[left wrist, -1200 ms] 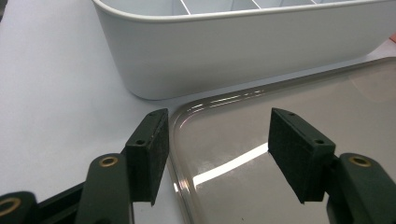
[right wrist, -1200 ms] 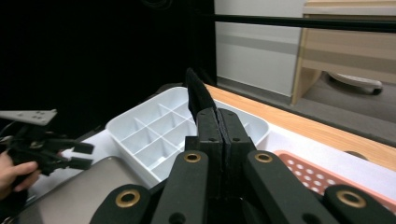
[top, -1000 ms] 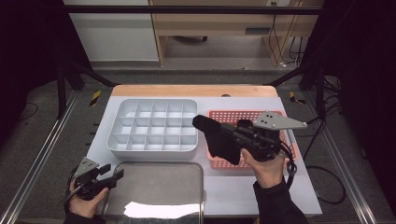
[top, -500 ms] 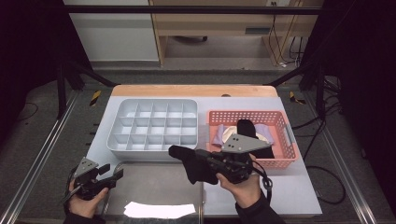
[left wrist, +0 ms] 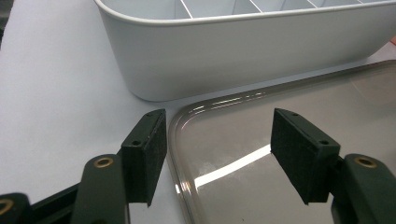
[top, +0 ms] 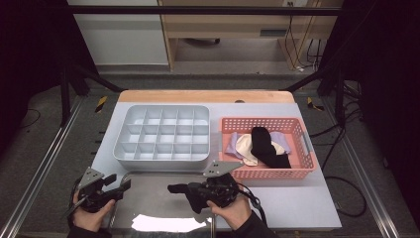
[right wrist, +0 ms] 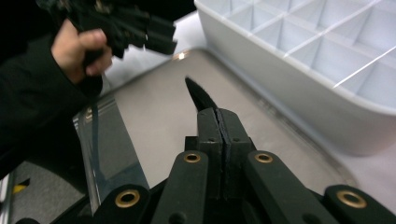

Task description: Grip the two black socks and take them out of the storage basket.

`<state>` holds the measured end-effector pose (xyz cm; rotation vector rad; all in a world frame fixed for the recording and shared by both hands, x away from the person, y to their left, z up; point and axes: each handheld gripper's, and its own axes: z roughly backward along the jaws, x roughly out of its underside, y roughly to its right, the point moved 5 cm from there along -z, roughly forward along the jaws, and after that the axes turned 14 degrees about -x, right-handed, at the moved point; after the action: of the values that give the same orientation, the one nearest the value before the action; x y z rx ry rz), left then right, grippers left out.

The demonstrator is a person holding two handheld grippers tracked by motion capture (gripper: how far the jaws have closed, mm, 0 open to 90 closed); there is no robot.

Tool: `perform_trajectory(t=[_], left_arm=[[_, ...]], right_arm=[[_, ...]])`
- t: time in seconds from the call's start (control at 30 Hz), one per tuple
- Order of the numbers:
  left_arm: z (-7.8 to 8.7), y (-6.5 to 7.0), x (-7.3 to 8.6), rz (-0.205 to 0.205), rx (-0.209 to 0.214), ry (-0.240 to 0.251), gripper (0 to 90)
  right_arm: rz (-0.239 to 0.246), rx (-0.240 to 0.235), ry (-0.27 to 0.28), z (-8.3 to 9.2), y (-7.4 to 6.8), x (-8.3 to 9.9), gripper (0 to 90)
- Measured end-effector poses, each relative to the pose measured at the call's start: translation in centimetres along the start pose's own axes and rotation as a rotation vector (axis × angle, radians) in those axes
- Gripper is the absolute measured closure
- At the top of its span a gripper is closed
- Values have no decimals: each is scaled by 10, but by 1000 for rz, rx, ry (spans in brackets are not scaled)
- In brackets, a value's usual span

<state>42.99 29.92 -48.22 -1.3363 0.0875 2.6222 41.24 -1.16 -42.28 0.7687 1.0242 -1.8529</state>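
Observation:
My right gripper (top: pixel 194 190) hangs low over the shiny metal tray (top: pixel 148 203) at the table's front, shut on a black sock (top: pixel 177 188) that sticks out to the left past its tips. In the right gripper view the jaws (right wrist: pixel 218 114) are pressed together with the sock's tip (right wrist: pixel 198 95) poking out above the tray (right wrist: pixel 154 116). My left gripper (top: pixel 119 184) sits by the tray's left front corner, open. In the left gripper view its pads (left wrist: pixel 217 140) straddle the tray's rounded rim (left wrist: pixel 177 135) with nothing between them.
A white compartment organiser (top: pixel 161 157) stands just behind the tray, its wall close ahead (left wrist: pixel 243 56). To its right, a pink basket (top: pixel 267 173) holds another black sock (top: pixel 265 144) and pale cloths (top: pixel 245 148). A person's hand with the left gripper (right wrist: pixel 140 28) appears across the tray.
My right gripper has carried the black sock from over the pink basket down and left to above the metal tray. The left gripper has stayed where it was.

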Motion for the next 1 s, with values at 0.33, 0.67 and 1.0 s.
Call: perform_trajectory(t=[0.33,0.67,1.0], left_arm=[[1,2,-1,1,3,7,346],[2,0,-2,12,2,15,345],[1,0,-2,12,2,13,341]], right_arm=[[-44,-13,-55,-34,13,23,888],[-44,-88,-22,-35,-3,12,888],[-64,-28,-56,-51,15,19,866]])
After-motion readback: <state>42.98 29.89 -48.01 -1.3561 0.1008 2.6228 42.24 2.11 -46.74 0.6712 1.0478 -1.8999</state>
